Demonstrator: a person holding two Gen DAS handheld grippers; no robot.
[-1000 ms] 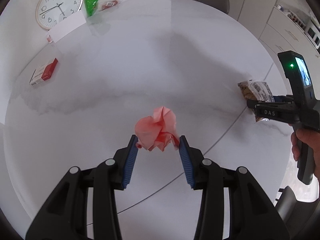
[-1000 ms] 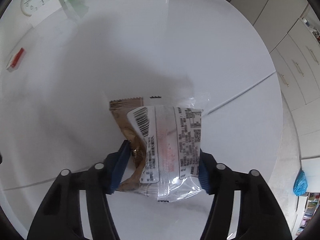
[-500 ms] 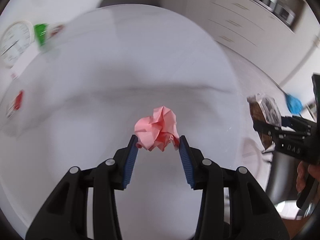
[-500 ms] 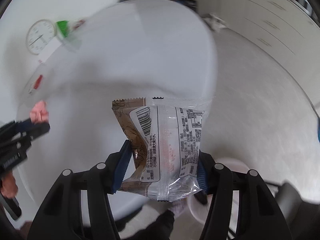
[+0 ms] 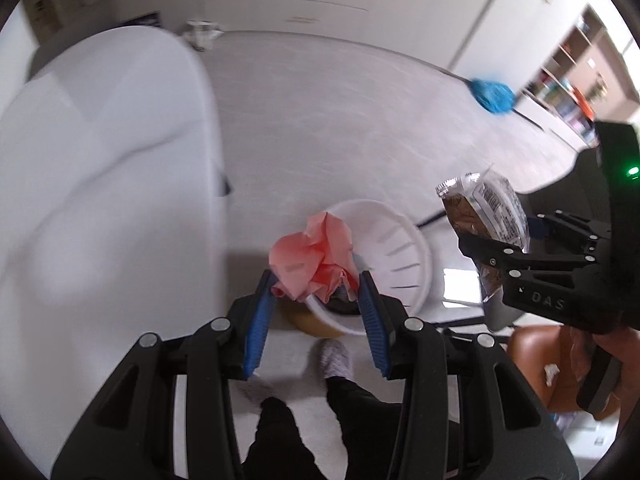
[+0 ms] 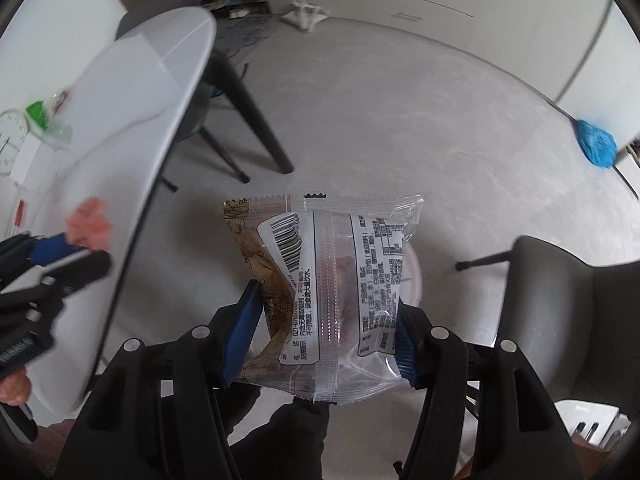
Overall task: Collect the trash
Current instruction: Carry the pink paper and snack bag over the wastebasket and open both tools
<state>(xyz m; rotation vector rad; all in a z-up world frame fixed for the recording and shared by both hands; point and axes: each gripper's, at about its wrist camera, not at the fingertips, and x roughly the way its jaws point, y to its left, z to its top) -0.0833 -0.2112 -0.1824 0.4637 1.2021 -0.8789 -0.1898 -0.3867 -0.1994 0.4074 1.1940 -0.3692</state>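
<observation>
Over the floor beside the white table (image 6: 120, 92), I hold my left gripper (image 5: 316, 292) clamped on the crumpled pink paper (image 5: 312, 256), which hangs above the near rim of the white bin (image 5: 400, 248). My right gripper (image 6: 324, 328) is pinched on the snack wrappers (image 6: 332, 280), a brown one behind a clear printed one, and the bin shows only as a pale edge behind them. I judge the paper could bounce off the rim if I let go this close to the edge. The two wrappers are light and slippery; one may flutter wide or cling to a pad. My foot (image 5: 336, 358) stands just beside the bin, so a nudge could shift it.
</observation>
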